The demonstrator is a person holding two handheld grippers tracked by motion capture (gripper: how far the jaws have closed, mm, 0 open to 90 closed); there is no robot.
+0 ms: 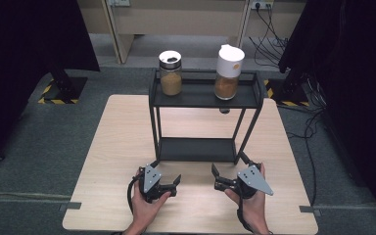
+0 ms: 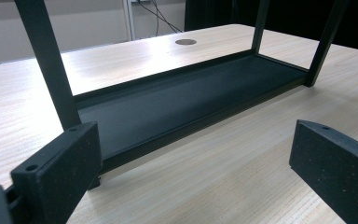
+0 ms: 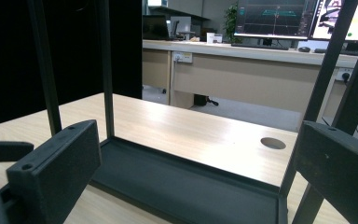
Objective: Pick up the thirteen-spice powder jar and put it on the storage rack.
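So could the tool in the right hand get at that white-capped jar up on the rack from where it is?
Probably yes. The right tool sits open at the table's near edge, and the white-capped jar stands on the rack's top shelf with nothing above or in front of it; the other jar stands apart.

The table (image 1: 117,147) is pale wood with fine grain and a soft shine. The rack (image 1: 203,149) looks like matt black metal. My jaws are black, matt and slightly speckled. Both jars (image 1: 171,73) look like clear glass.
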